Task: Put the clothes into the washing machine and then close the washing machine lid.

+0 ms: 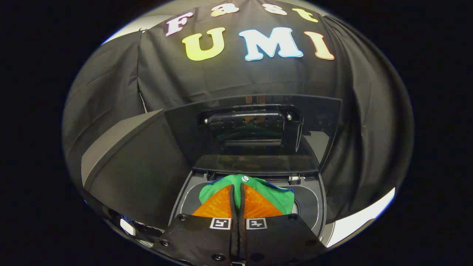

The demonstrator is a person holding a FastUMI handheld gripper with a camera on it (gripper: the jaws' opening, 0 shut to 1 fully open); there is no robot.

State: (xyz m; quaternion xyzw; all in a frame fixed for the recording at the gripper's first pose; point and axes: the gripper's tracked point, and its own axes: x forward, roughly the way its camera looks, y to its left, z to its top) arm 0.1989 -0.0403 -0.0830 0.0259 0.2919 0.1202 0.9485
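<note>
One job is partly done, we think: our tool [237, 201] has its orange fingers [221, 207] pressed together, pinching the green cloth [273, 194] over the open washer [314, 207], so we must drop it in and shut the raised lid [184, 133].

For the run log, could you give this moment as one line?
gripper shut on green garment | above washing machine opening | lid open

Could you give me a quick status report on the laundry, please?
Gripper shut on green garment, held over washing machine opening. Lid up, not yet closed. Nothing in the way.
</note>
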